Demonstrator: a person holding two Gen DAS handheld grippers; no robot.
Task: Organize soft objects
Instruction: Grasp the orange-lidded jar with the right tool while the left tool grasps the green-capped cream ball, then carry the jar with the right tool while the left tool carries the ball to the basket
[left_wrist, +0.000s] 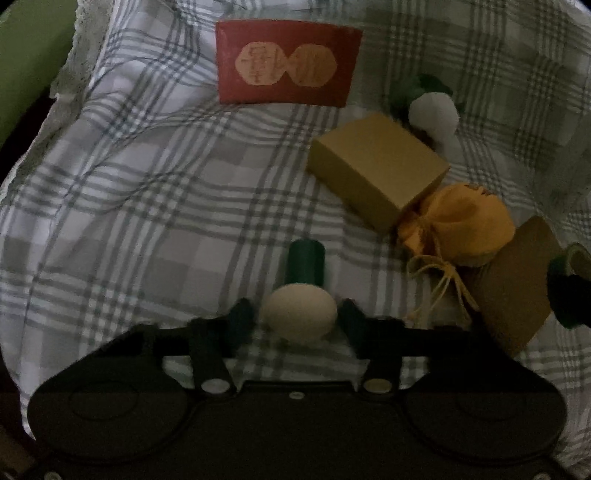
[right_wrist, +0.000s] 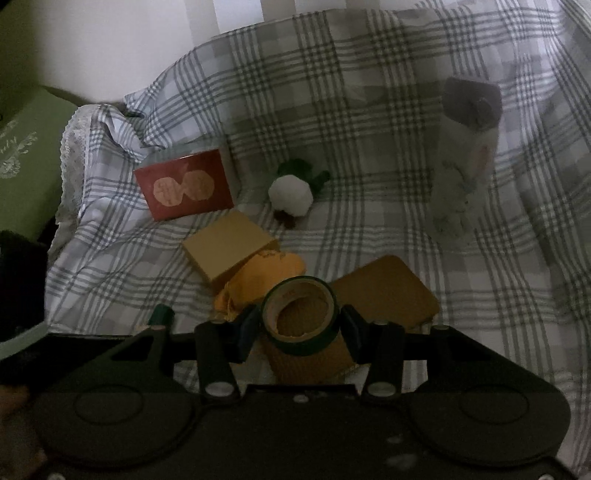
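Fingers of the left gripper (left_wrist: 298, 320) clasp a cream mushroom-shaped toy (left_wrist: 298, 317) above a plaid cloth (left_wrist: 147, 221). The right gripper (right_wrist: 298, 328) clasps a green tape roll (right_wrist: 301, 319). Near them on the cloth lie an orange pouch (left_wrist: 461, 225), a yellow box (left_wrist: 376, 166) and a red card (left_wrist: 288, 62).

Card (right_wrist: 184, 191) far left on checked cloth (right_wrist: 369, 236), plush ball (right_wrist: 291, 192) right of it. Box (right_wrist: 229, 248) in front, touching pouch (right_wrist: 264, 280). Flat pad (right_wrist: 388, 291) right of pouch. Sock bundle (right_wrist: 465, 155) far right, well apart.
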